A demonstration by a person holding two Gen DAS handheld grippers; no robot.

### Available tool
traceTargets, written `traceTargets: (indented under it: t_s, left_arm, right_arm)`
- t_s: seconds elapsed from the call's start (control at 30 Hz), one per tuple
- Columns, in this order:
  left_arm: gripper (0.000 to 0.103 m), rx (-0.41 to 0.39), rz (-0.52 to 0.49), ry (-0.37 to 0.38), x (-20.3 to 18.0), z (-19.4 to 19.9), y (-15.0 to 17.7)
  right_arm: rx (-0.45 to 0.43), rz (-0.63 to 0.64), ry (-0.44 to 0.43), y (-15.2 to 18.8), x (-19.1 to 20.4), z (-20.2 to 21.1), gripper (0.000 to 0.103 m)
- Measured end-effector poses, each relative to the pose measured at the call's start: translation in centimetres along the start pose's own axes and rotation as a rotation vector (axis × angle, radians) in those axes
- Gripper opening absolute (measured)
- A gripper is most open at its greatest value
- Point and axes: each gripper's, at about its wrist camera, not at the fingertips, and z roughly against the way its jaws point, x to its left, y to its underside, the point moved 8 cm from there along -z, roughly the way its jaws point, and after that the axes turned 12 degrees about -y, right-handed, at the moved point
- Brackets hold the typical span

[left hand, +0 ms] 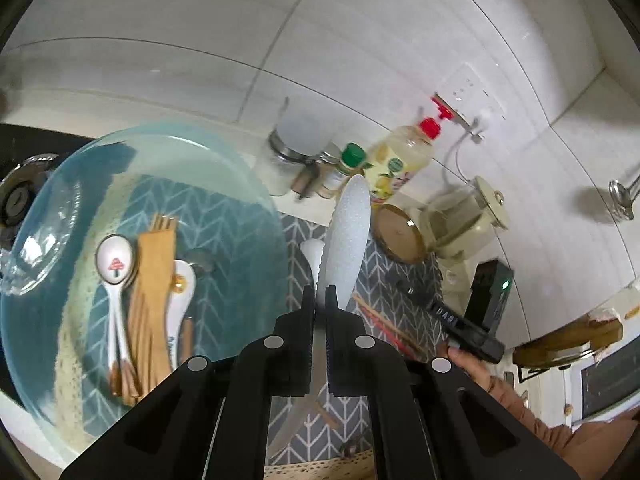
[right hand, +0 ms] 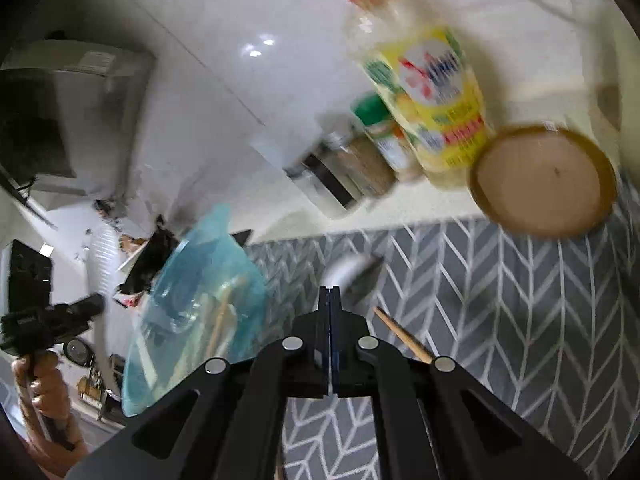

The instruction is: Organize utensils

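My left gripper (left hand: 320, 292) is shut on a white dotted rice paddle (left hand: 348, 232), whose blade sticks up past the fingertips above the mat. To its left a blue glass plate (left hand: 240, 184) holds a mushroom-print spoon (left hand: 115, 264), a second white spoon (left hand: 180, 304) and wooden utensils (left hand: 154, 280). Another white utensil (left hand: 312, 250) lies on the mat just beyond the fingers, and chopsticks (left hand: 384, 324) lie to the right. My right gripper (right hand: 330, 291) is shut with nothing seen between its jaws; a blurred white utensil (right hand: 346, 270) lies just ahead of it and a chopstick (right hand: 404, 338) beside it.
A grey chevron mat (right hand: 500, 300) covers the counter. Along the tiled wall stand a yellow dish-soap bottle (right hand: 432, 92), spice jars (right hand: 376, 132) and a round wooden lid (right hand: 544, 184). A cream kettle (left hand: 460, 220) and a black charger (left hand: 490, 292) stand to the right.
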Motion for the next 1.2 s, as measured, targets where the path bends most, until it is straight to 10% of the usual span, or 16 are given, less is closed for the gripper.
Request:
traceTargets:
  t_s: [0.3, 0.43, 0.87, 1.07, 1.2]
  left_arm:
    - [0.005, -0.011, 0.017, -0.003, 1.2, 1.0, 0.1]
    - [0.005, -0.006, 0.027, -0.004, 2.2, 1.2, 0.2]
    - [0.005, 0.003, 0.073, -0.038, 5.8, 1.8, 0.0]
    - [0.005, 0.013, 0.075, -0.040, 6.2, 1.6, 0.2]
    - [0.005, 0.015, 0.071, -0.039, 6.7, 1.8, 0.1]
  right_arm:
    - [0.088, 0.049, 0.003, 1.3, 1.5, -3.1, 0.006]
    - [0.136, 0.021, 0.038, 2.0, 0.4, -6.1, 0.054]
    - [0.167, 0.021, 0.013, 0.5, -2.0, -12.2, 0.053]
    - [0.194, 0.139, 0.074, 1.1, -0.1, -14.3, 0.009]
    - [0.191, 0.168, 0.067, 2.3, 2.2, -14.2, 0.008]
